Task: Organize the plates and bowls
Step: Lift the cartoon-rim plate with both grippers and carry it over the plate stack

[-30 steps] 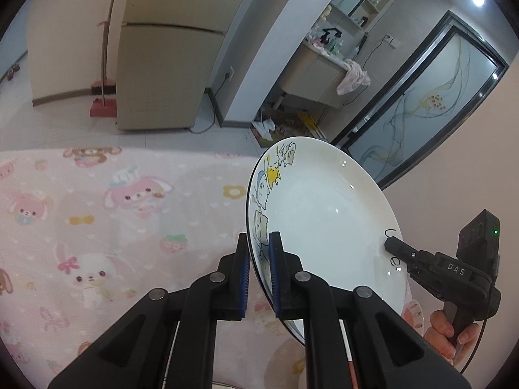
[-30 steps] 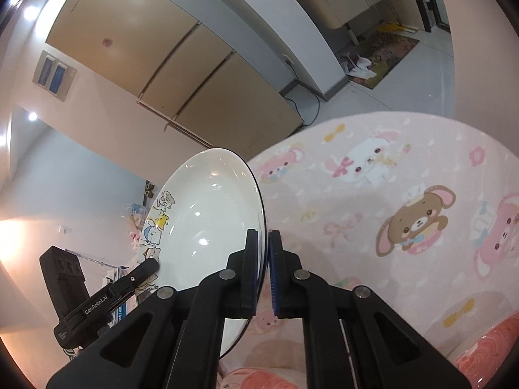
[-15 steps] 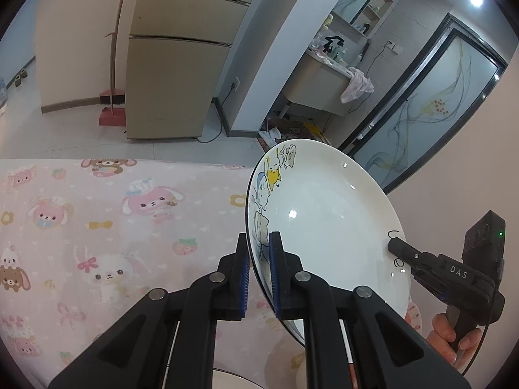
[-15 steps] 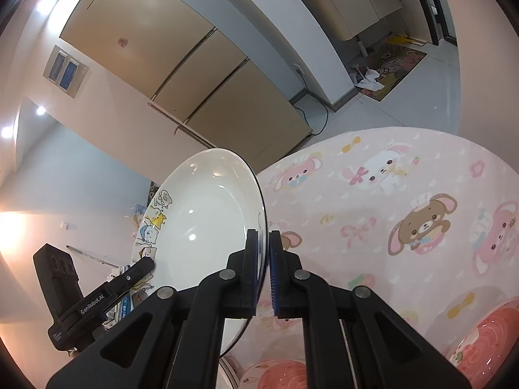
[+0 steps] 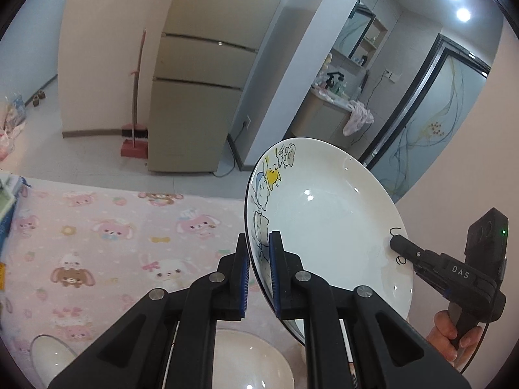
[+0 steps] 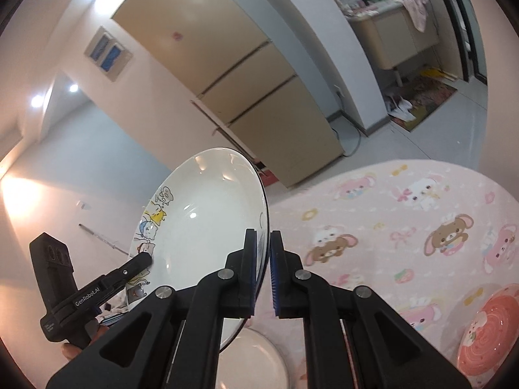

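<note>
A white plate with cartoon animals (image 5: 327,223) is held up in the air, tilted nearly on edge, above the pink table. My left gripper (image 5: 259,243) is shut on its near rim. My right gripper (image 6: 263,241) is shut on the opposite rim; the plate shows there too (image 6: 207,220). Each gripper appears in the other's view, the right one (image 5: 397,244) and the left one (image 6: 146,257). A white bowl (image 5: 246,359) sits on the table right below the plate, also in the right wrist view (image 6: 253,359).
The pink cartoon tablecloth (image 5: 107,246) covers the table. A red patterned bowl (image 6: 486,330) sits at the right. Another white dish (image 5: 48,353) lies at the lower left. A box edge (image 5: 6,207) is at the far left. A fridge (image 5: 194,103) stands beyond the table.
Both grippers have lifted the plate higher and pulled back. More of the room and the white bowl beneath have come into view.
</note>
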